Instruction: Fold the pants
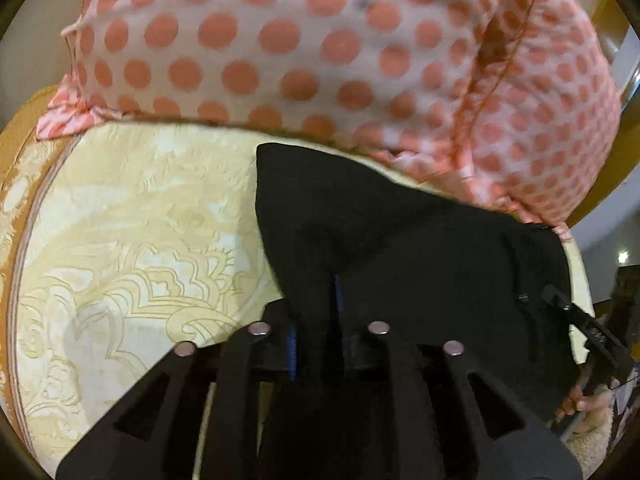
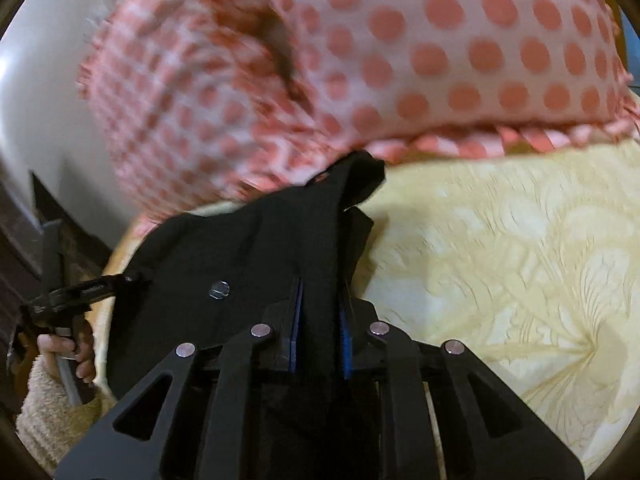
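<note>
The black pants (image 1: 400, 240) hang stretched between my two grippers above a cream patterned bedspread (image 1: 140, 220). My left gripper (image 1: 316, 312) is shut on one edge of the black fabric, which fills the gap between its blue pads. My right gripper (image 2: 320, 312) is shut on the other edge of the pants (image 2: 248, 256), near a silver button (image 2: 219, 289). The right gripper shows at the right edge of the left wrist view (image 1: 560, 300). The left gripper shows at the left edge of the right wrist view (image 2: 120, 282).
A pink pillow with coral dots (image 1: 300, 40) lies across the far side of the bed and also shows in the right wrist view (image 2: 400, 48). The bedspread (image 2: 520, 240) spreads wide beside the pants. A white wall (image 2: 44, 92) stands beyond the bed.
</note>
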A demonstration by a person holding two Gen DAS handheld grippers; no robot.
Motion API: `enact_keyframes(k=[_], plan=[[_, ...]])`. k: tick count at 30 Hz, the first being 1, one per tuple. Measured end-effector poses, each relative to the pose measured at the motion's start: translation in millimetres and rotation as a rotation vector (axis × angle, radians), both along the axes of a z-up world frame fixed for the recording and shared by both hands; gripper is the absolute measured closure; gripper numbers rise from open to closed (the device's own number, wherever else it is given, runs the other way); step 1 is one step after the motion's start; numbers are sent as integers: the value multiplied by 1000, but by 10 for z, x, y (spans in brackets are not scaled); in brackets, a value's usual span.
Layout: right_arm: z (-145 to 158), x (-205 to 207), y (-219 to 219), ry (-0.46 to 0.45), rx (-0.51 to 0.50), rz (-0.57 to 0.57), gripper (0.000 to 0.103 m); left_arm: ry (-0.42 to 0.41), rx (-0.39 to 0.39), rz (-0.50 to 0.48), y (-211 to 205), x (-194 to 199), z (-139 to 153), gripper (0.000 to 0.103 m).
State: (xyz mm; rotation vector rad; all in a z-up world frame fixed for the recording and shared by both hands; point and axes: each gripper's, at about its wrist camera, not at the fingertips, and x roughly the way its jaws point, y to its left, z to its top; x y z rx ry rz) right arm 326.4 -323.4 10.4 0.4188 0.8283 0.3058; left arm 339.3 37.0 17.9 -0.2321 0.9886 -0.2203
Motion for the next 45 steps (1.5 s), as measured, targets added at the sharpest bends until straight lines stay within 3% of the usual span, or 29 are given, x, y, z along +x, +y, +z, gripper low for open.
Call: enact_keyframes(k=[2,3,5,7,9,11,13,16,20,23,28,30,31,32,35,39,45], plan=[[44,1,79,5,-71,-19,82,-7,-4,16,8,-6,-21,79],[64,-3,136,7,-126,-33,78,-5,7,25,4,-6,-18,72],[86,-38,181,14,-197,-62,58,-19,49,48,-7,-48,14,62],[173,-145,132,-8,-251,-136,47,-78,111,76,-16,-207,131,53],[342,-372,70,-96,-296,-220,46,-189,189,98,-53,-474,329,25],[471,-593,108,-168,-291,-201,40,-270,204,80,-113,-700,490,9],[508,-725,281,-187,-291,-109,40,-303,158,-16,-243,-960,575,8],[425,-831,571,-176,-346,2,40,-270,148,-129,-501,-1154,502,4],[143,-777,837,-66,-467,84,38,-188,185,-218,-749,-1173,244,4],[80,-787,822,-47,-457,76,34,-72,200,-196,-748,-1054,-23,3],[70,-729,730,-12,-408,41,28,-79,184,-137,-783,-1047,-6,2],[125,-836,658,-20,-401,-42,26,-90,158,-103,-708,-1153,68,2],[151,-908,637,-19,-417,-99,10,-122,168,-77,-649,-1268,124,2],[179,-1002,565,-26,-426,-168,4,-148,191,-55,-611,-1359,171,2],[191,-1254,409,-36,-366,-244,4,-197,269,18,-451,-1667,240,2],[132,-1584,506,-49,-313,-213,4,-177,291,64,-294,-2011,133,2],[39,-1942,1071,-108,-393,-89,4,-171,283,80,-252,-2363,-23,2]])
